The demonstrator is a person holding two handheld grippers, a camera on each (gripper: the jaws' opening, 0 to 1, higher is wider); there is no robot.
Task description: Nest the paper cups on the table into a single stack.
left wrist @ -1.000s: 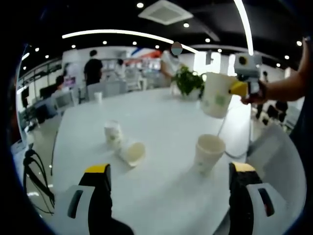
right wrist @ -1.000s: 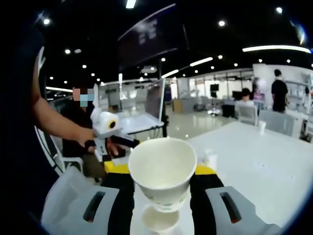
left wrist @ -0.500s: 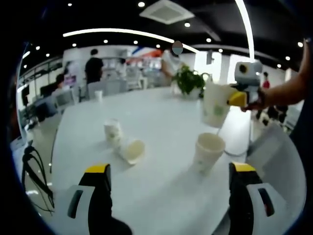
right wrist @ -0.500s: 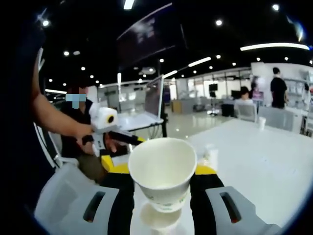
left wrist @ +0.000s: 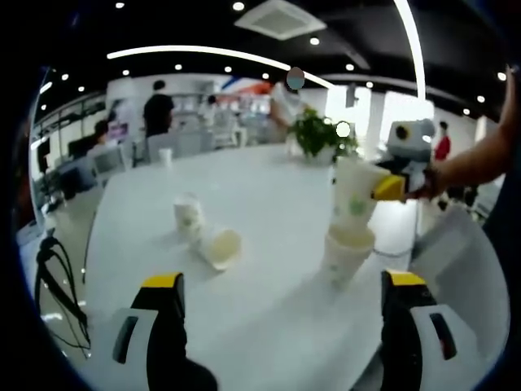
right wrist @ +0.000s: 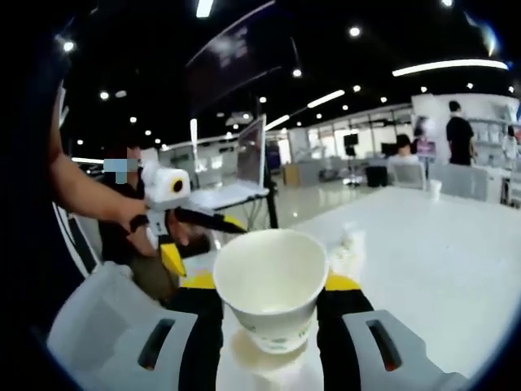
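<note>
In the left gripper view the left gripper (left wrist: 281,326) has its jaws spread wide apart, with nothing between them, above the near edge of the white table (left wrist: 269,195). The right gripper (left wrist: 389,187) comes into this view from the right, held by a hand (left wrist: 427,181), and pinches a held cup (left wrist: 352,191) upright just above a standing cup (left wrist: 346,254) near the table's right edge. The bottom of the held cup is at, or just inside, the standing cup's mouth; I cannot tell whether the two touch.

Toward the left side of the table a small cup (left wrist: 188,216) stands upright. Just beside it a fallen cup (left wrist: 220,247) lies on its side, its open mouth turned toward the camera. A potted plant (left wrist: 319,134) stands at the far edge.

In the right gripper view the right gripper (right wrist: 269,305) is pressed against both sides of the held cup (right wrist: 270,285), whose open mouth faces the camera. The standing cup (right wrist: 244,352) shows as a rim directly beneath it. The left gripper (right wrist: 172,259) comes in from the left.
</note>
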